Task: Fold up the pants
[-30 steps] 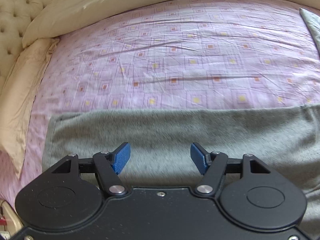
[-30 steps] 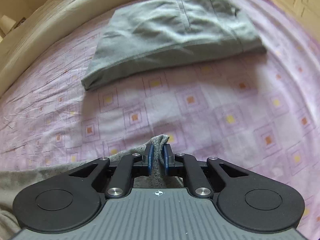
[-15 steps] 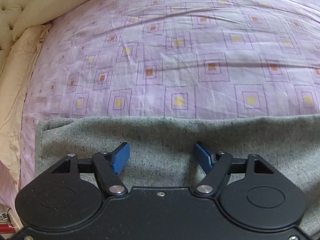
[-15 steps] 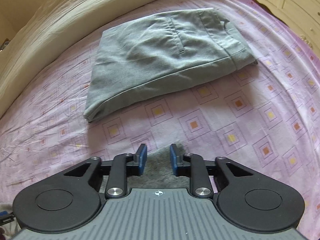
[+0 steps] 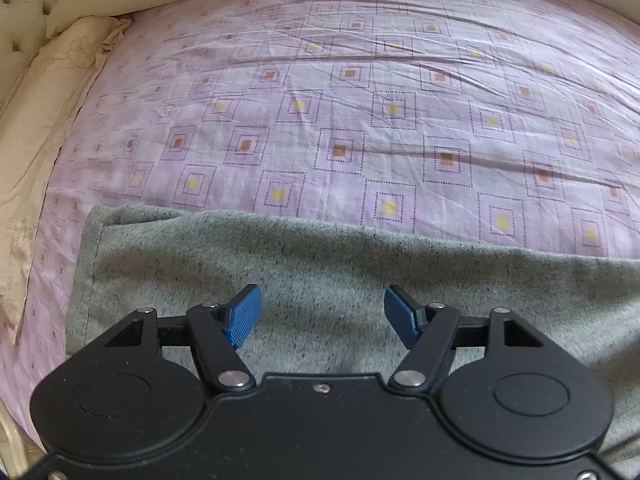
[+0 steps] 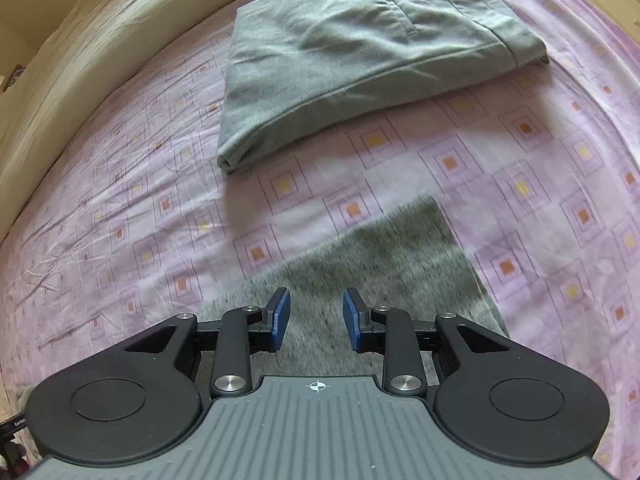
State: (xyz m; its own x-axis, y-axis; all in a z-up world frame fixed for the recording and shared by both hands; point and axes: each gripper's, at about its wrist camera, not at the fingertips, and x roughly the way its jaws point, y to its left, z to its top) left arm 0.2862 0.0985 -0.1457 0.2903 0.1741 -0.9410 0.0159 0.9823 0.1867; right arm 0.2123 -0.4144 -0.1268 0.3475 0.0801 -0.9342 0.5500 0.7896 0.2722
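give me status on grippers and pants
Left gripper open, empty. Right gripper open, empty. Grey pants flat on bed. Folded pair apart, nothing in the way.

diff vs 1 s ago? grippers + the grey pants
The right gripper has let go: it was shut on a pinch of the grey knit pants, and its jaws now stand apart with the cloth lying flat on the bedsheet below. The left gripper stayed open over the pants. The folded pants further up the bed stayed put.
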